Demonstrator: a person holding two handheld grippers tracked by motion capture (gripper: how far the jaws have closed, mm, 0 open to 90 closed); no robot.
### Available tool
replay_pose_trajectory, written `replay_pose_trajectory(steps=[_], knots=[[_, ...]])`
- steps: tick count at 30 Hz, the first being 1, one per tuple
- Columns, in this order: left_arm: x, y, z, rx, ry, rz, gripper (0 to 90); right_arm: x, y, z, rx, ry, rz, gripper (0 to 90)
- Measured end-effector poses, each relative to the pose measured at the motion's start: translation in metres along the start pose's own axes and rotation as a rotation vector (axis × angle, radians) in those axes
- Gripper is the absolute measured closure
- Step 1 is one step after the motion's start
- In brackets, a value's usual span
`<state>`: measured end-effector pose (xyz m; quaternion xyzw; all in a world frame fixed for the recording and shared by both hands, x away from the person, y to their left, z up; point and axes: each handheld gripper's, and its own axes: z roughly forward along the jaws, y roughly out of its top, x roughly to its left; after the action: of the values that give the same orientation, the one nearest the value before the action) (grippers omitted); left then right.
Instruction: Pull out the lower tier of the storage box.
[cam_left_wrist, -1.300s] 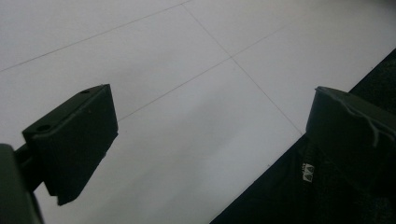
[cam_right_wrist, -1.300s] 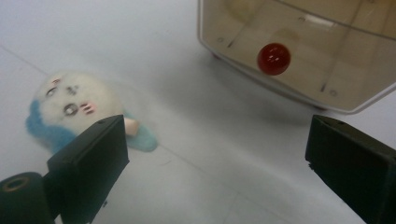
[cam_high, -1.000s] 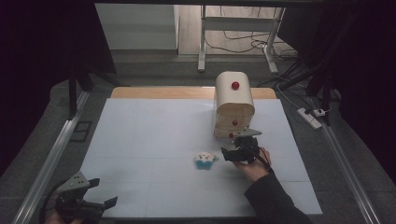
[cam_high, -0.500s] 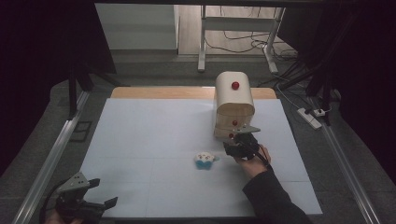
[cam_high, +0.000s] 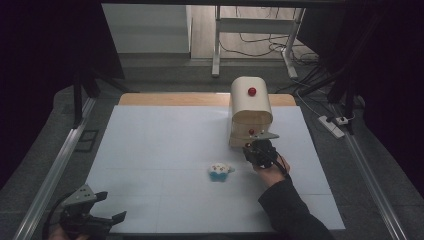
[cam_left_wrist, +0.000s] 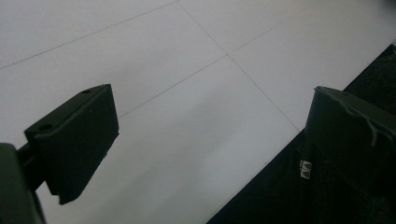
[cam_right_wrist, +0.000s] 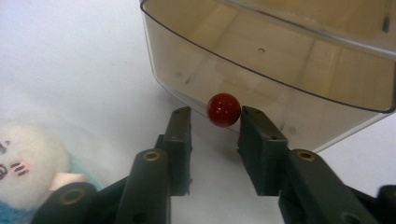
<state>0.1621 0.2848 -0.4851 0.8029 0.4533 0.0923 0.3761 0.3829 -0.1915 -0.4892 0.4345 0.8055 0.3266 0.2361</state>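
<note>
1. Right gripper (cam_right_wrist: 214, 122) at the front of the bread box (cam_high: 250, 112), jaws either side of the lower red knob (cam_right_wrist: 223, 109) on its clear roll-top door (cam_right_wrist: 280, 60).
2. Jaws just been closing, knob between them; right-hand pad at or almost on the ball, a thin gap showing on the left side, so not yet clamped as far as can be told.
3. In the high view, that gripper (cam_high: 258, 150) a dark lump against the box's foot, jaw tips lost in shadow; hand (cam_high: 270, 172) and dark sleeve (cam_high: 290, 212) behind it, sleeve cut off by the bottom edge.
4. Second red knob (cam_high: 252, 91) higher up on the curved top of the box.
5. Interior of the box hazy through the tinted door; contents not possible to make out.
6. Plush toy (cam_high: 220, 171) lying on the white table (cam_high: 165, 150), near the right gripper and to its left; in the right gripper view (cam_right_wrist: 28, 163) blurred and cropped at the left edge, a pink cheek mark readable.
7. Left gripper (cam_high: 95, 212) at the near left corner of the table, partly cut off by the frame; jaws spread wide, nothing between them.
8. In the left gripper view, pads (cam_left_wrist: 74, 140) over bare table and its dark edge.
</note>
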Motion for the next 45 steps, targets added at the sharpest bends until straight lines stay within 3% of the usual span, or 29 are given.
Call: replay_pose_trajectory(steps=[14, 26, 45], knots=[[-0.001, 0.0, 0.0, 0.004, -0.001, 0.004, 3.3, -0.001, 0.005, 0.001, 0.042, -0.019, 0.05, 73.8], [0.0, 0.0, 0.0, 0.002, -0.004, 0.002, 3.4, 0.002, 0.003, -0.002, 0.057, -0.02, 0.045, 74.1], [0.001, 0.0, 0.0, -0.004, -0.008, -0.006, 3.3, 0.007, -0.009, -0.019, 0.077, 0.025, 0.015, 74.0]])
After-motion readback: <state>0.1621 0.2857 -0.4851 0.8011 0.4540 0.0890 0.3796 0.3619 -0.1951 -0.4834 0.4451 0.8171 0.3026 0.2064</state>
